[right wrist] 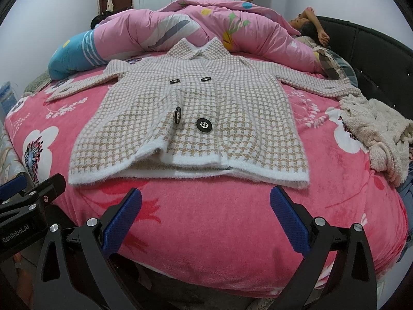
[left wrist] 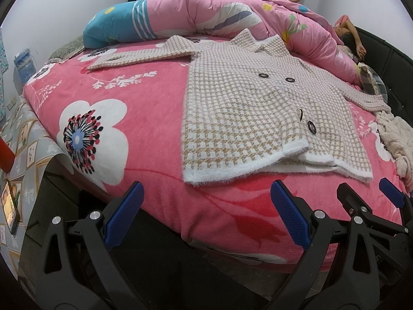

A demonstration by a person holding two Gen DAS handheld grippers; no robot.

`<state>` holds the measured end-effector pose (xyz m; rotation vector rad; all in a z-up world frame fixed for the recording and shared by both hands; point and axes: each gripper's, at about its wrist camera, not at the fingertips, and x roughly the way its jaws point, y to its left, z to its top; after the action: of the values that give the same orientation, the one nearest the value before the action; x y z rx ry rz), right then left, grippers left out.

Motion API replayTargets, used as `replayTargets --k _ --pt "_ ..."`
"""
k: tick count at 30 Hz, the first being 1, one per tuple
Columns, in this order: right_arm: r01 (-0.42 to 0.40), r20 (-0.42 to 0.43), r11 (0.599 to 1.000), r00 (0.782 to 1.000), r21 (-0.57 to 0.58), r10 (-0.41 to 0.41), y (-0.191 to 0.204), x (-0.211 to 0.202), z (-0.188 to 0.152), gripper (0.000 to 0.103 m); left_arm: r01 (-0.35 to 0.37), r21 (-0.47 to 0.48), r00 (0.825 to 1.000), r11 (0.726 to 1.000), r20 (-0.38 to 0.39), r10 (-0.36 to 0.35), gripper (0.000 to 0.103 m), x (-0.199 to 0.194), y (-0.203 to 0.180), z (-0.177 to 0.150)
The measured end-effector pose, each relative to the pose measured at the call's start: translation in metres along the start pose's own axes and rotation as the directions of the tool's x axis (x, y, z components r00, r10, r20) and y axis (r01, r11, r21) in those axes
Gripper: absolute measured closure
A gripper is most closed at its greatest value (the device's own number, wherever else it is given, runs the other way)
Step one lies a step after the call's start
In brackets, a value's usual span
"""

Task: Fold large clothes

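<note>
A beige-and-white houndstooth coat (left wrist: 247,103) (right wrist: 196,118) with black buttons lies flat, front up, on the pink flowered blanket (left wrist: 124,108) (right wrist: 206,222). Both sleeves are spread out to the sides and the collar points away from me. My left gripper (left wrist: 206,217) hangs open at the bed's near edge, below and left of the coat's hem, touching nothing. My right gripper (right wrist: 206,219) (left wrist: 371,193) is open too, just short of the hem's middle, holding nothing. In the right wrist view the left gripper's fingers (right wrist: 51,183) show at the left edge.
A rolled pink duvet (left wrist: 232,18) (right wrist: 201,28) lies behind the coat. A person (right wrist: 309,25) lies at the far right by the black headboard (right wrist: 374,51). A cream fleece garment (right wrist: 376,131) is bunched at the right. A phone (left wrist: 10,209) rests on a surface at the left.
</note>
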<state>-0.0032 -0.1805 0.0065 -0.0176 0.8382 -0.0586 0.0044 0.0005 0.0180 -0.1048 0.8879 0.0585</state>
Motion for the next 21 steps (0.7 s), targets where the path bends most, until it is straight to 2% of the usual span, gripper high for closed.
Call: replayTargets --k 21 --pt "0.0 0.0 1.0 1.0 0.001 0.0 0.0003 0.0014 -0.0005 0.006 -0.001 0.002 1.0 1.0 0.003 0.001 0.008 0.0005 -0.0001 -0.0022"
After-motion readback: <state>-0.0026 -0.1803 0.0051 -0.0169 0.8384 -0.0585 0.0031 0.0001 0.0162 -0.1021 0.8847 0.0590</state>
